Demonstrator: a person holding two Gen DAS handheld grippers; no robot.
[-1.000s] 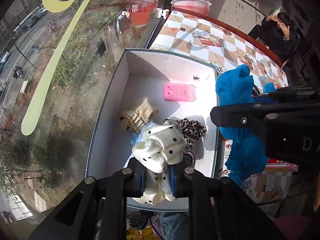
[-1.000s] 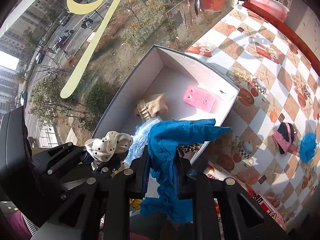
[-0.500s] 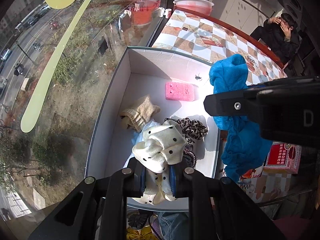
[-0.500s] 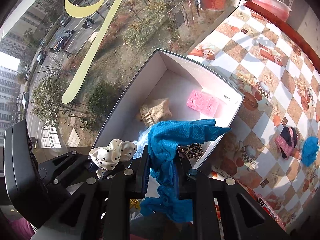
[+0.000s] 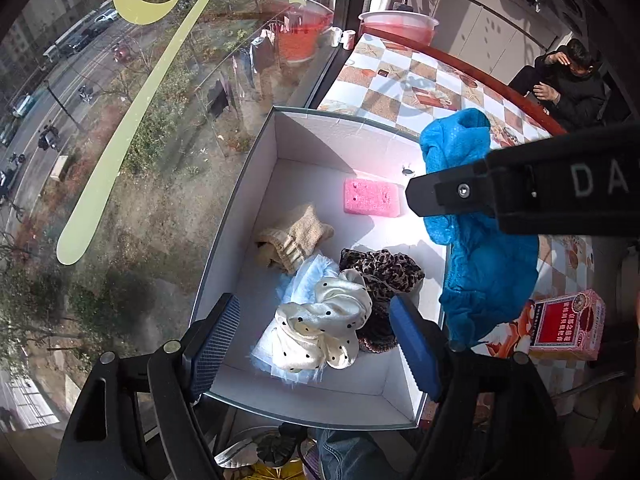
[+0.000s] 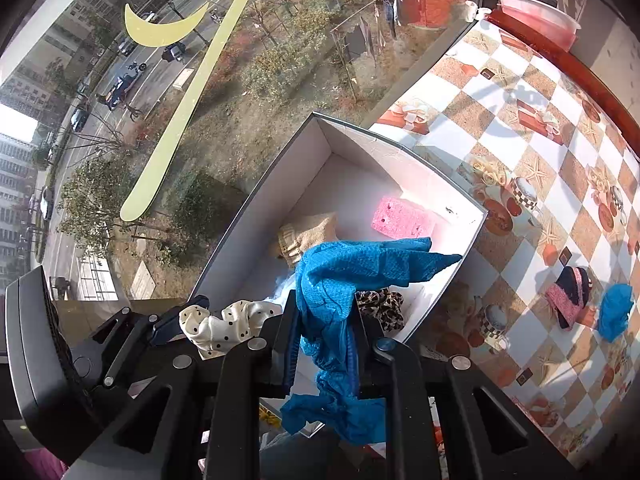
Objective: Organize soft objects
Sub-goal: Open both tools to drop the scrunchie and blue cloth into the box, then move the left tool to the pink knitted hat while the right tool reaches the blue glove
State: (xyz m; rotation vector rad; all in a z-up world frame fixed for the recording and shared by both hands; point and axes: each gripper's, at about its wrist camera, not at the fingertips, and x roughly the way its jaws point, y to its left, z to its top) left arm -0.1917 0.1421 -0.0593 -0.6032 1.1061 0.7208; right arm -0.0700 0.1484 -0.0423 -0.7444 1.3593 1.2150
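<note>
A white box (image 5: 280, 148) stands by the window. It holds a pink sponge (image 5: 371, 198), a beige knit piece (image 5: 294, 236), a leopard scrunchie (image 5: 384, 270), a pale blue item (image 5: 304, 280) and a cream polka-dot scrunchie (image 5: 320, 322). My left gripper (image 5: 314, 346) is open above the box's near end, with the polka-dot scrunchie lying loose between its fingers. My right gripper (image 6: 324, 344) is shut on a blue cloth (image 6: 340, 276) and holds it over the box's right side (image 6: 472, 236). The blue cloth also hangs in the left wrist view (image 5: 480, 264).
The box sits on a checkered table (image 6: 520, 152) against a large window (image 5: 140, 160). A dark-and-pink item (image 6: 570, 296) and another blue cloth (image 6: 616, 310) lie on the table. A red carton (image 5: 568, 324) stands right of the box. A pink basin (image 5: 396, 26) sits at the far end.
My left gripper has opened and let go of the polka-dot scrunchie, which now lies in the box. My right gripper with the blue cloth has shifted slightly over the box.
</note>
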